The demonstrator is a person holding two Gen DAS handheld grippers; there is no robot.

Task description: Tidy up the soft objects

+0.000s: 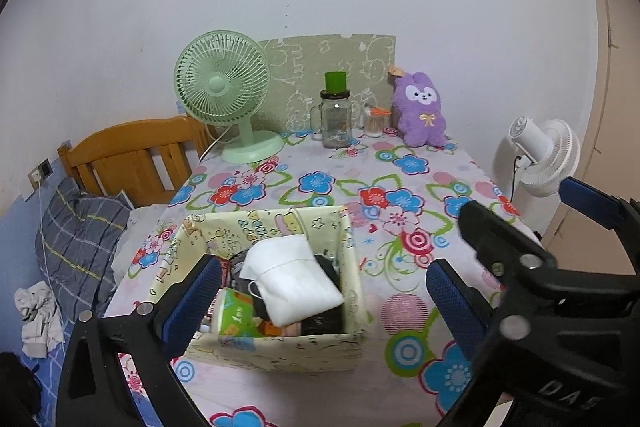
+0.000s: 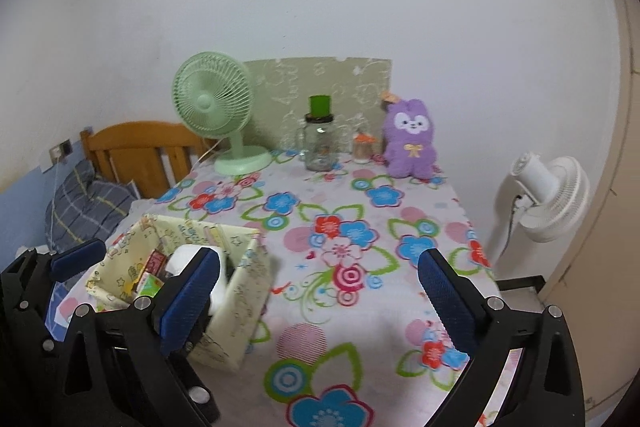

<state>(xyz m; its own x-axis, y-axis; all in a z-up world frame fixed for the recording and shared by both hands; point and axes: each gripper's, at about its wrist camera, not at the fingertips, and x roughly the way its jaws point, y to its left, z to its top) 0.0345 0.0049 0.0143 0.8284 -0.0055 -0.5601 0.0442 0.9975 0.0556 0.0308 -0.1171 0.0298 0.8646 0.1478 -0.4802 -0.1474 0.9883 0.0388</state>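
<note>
We hover both grippers over bench [image 2: 360, 307], fingers spread, empty: left gripper [image 1: 320, 291], right gripper [image 2: 316, 291]. Fabric box [image 1: 276, 347] holds white cloth [image 1: 296, 283]. Purple plush [image 2: 408, 143] at far edge, well apart. Judged between placements; next: long reach to plush.

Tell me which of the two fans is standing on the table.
The green fan, at the table's back left beside the glass jar. The white fan stands off the table's right edge.
</note>
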